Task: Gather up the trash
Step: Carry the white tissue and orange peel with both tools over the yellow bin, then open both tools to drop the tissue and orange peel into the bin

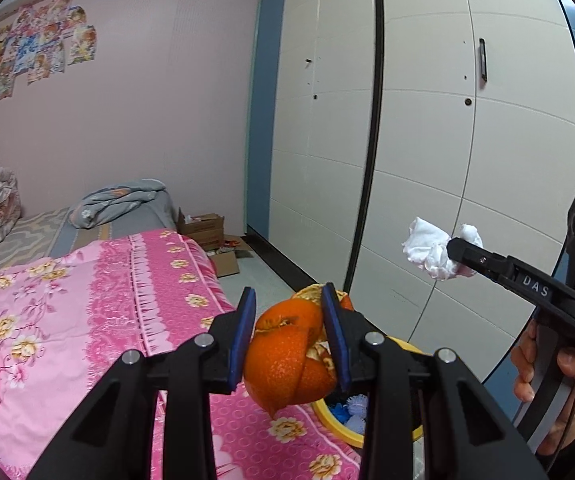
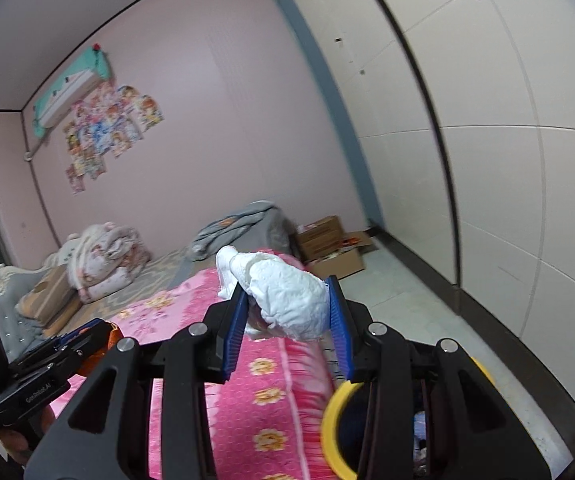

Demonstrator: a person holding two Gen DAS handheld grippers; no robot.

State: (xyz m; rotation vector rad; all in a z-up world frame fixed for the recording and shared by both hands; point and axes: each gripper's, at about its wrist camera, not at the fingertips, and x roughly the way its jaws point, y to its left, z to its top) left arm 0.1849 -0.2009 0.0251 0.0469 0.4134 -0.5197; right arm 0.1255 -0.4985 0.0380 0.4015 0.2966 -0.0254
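Note:
My left gripper point(image 1: 289, 300) is shut on a bundle of orange peel point(image 1: 287, 356) and holds it in the air above the bed's edge. Below it stands a yellow-rimmed bin point(image 1: 329, 414) with blue and white bits inside. My right gripper point(image 2: 289, 292) is shut on a crumpled white tissue point(image 2: 291, 300), raised above the bed edge; the tissue also shows in the left wrist view point(image 1: 431, 252), to the right of the peel. The bin's yellow rim point(image 2: 333, 416) lies under the right gripper. The left gripper point(image 2: 79, 338) shows at the lower left.
A bed with a pink flowered blanket point(image 1: 67, 320) fills the left. Folded quilts point(image 2: 103, 260) and a grey blanket point(image 1: 123, 200) lie further back. Cardboard boxes point(image 1: 207, 232) sit on the floor by the white wardrobe point(image 1: 447, 140).

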